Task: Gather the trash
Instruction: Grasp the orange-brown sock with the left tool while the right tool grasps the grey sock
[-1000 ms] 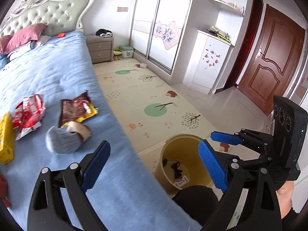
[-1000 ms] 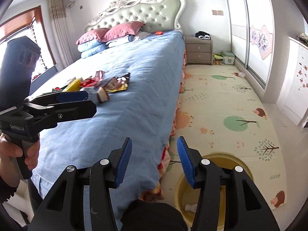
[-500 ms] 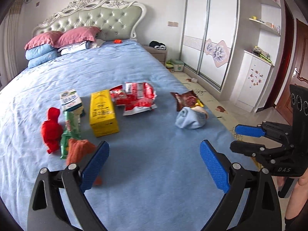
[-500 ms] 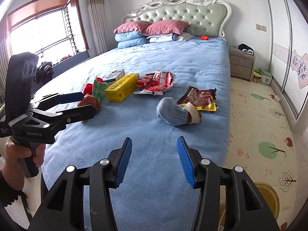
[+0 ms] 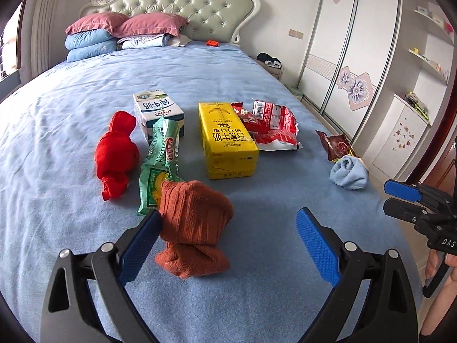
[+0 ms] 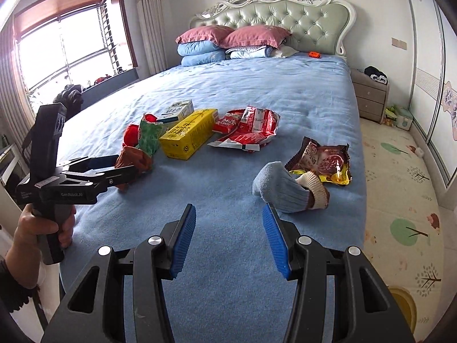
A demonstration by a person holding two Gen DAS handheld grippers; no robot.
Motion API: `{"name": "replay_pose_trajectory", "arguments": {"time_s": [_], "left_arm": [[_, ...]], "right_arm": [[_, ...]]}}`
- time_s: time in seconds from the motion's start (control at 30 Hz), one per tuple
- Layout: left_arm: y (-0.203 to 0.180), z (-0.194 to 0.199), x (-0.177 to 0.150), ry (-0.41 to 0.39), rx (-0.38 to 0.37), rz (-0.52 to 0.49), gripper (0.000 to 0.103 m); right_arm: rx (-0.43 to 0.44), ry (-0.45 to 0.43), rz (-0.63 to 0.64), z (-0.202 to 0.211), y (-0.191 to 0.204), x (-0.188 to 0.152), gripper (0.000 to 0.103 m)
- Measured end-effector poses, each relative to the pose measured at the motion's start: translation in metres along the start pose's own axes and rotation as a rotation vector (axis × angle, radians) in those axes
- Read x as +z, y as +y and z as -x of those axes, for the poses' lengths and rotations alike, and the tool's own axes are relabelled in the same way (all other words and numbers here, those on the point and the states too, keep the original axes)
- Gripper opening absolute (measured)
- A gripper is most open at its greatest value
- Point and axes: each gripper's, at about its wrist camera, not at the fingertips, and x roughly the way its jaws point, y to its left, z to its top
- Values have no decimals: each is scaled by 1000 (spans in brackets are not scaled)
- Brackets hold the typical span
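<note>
Trash lies on the blue bed [image 5: 85, 91]: a yellow carton [image 5: 225, 140], a white milk carton [image 5: 157, 111], a green wrapper [image 5: 161, 160], a red wrapper [image 5: 271, 123] and a brown wrapper [image 6: 320, 160]. My left gripper [image 5: 228, 213] is open low over the bed, and a rust-coloured sock [image 5: 194, 220] sits between its fingers, close against the left one. My right gripper [image 6: 229, 206] is open with nothing between its fingers. A light blue sock [image 6: 285, 191] lies just beyond its right fingertip. The left gripper [image 6: 114, 168] also shows in the right wrist view, with the rust sock [image 6: 134, 157] at its tips.
A red sock [image 5: 117, 151] lies left of the green wrapper. Pillows [image 6: 228, 40] are stacked at the headboard. A yellow bin [image 6: 402, 300] stands on the play mat [image 6: 400, 171] right of the bed. A bedside cabinet [image 6: 371, 97] and wardrobe doors [image 5: 357, 57] are at the right.
Both views swung from the floor and yellow bin onto the bed. My left gripper came in around the rust sock. My right gripper drew nearer the light blue sock.
</note>
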Motion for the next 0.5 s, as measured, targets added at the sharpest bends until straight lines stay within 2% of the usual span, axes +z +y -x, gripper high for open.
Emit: {"name": "replay_pose_trajectory", "arguments": {"time_s": [0.07, 0.17, 0.23, 0.33, 0.5], "left_arm": [[1, -2, -2, 6, 24, -3, 90], [3, -8, -5, 23, 46, -1, 78], [7, -9, -5, 30, 60, 17, 59], [15, -9, -5, 29, 77, 39, 44], [14, -3, -5, 15, 90, 29, 34]], "right_arm": [[-2, 1, -4, -2, -3, 2, 48], [-12, 0, -8, -4, -8, 3, 49], [-15, -1, -13, -5, -11, 4, 48], [-10, 0, -22, -5, -15, 4, 48], [-12, 2, -28, -8, -21, 4, 49]]}}
